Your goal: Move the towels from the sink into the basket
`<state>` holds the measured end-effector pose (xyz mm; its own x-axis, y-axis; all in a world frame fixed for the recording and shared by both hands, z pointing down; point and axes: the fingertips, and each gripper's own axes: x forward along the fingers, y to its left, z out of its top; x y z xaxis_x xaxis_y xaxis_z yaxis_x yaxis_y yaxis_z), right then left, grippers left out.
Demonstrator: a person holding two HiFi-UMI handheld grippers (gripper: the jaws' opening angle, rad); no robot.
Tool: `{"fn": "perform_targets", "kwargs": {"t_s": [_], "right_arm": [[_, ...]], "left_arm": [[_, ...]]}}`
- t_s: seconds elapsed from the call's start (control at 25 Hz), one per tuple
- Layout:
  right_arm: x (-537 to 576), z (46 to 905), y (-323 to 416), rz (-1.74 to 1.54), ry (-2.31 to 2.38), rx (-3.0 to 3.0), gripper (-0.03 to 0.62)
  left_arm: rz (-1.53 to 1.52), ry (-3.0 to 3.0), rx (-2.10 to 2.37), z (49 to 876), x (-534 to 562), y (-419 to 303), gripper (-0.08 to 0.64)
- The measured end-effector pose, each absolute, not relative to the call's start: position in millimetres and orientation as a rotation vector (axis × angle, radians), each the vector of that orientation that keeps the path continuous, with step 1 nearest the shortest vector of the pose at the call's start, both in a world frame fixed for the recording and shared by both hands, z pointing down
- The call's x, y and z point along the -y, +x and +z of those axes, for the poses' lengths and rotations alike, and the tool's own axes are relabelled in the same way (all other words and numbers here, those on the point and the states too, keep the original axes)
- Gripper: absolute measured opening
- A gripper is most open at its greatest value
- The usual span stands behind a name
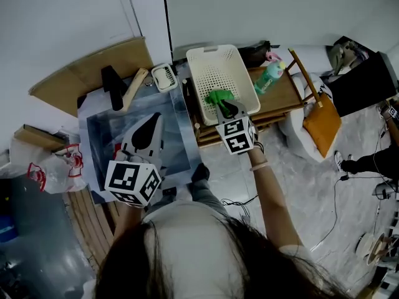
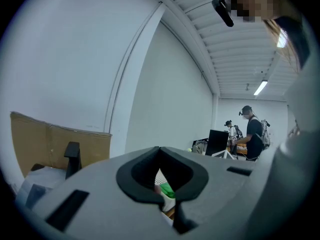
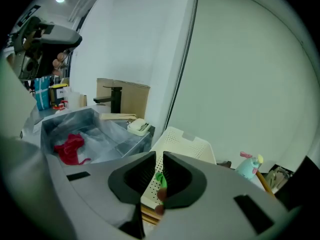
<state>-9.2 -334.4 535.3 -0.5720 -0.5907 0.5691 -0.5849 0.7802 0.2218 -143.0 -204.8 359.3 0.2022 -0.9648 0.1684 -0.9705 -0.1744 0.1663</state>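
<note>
So the plastic-lined sink (image 1: 103, 126) takes up the left side, and the white perforated basket (image 1: 215, 70) sits to its right on a wooden bench (image 1: 280, 95). The left tool (image 1: 151, 126) hangs over the sink with its jaws only a thin slit apart and nothing in them. The right tool (image 1: 226, 108) hovers at the basket's near edge, also almost pressed together and not pinching anything; you just see green through the slit. The green towel (image 1: 219, 96) lies in the basket, right by that tool's tip. A red towel (image 3: 70, 148) is crumpled in the sink.
</note>
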Motion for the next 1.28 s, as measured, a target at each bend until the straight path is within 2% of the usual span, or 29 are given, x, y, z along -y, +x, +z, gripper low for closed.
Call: {"fn": "perform_targets", "kwargs": {"t_s": [0.48,1.28], "right_arm": [[279.5,514.2,-43.7,-0.041,0.969,2.345,0.028],[183.2,501.5,-131.1,0.012,0.885,2.451,0.028]], "left_arm": [[-0.007,2.277,1.835,352.1,157.6,-184.8,0.008],[-0.044,2.287,1.802,358.7,86.8,-252.6,0.008]]}}
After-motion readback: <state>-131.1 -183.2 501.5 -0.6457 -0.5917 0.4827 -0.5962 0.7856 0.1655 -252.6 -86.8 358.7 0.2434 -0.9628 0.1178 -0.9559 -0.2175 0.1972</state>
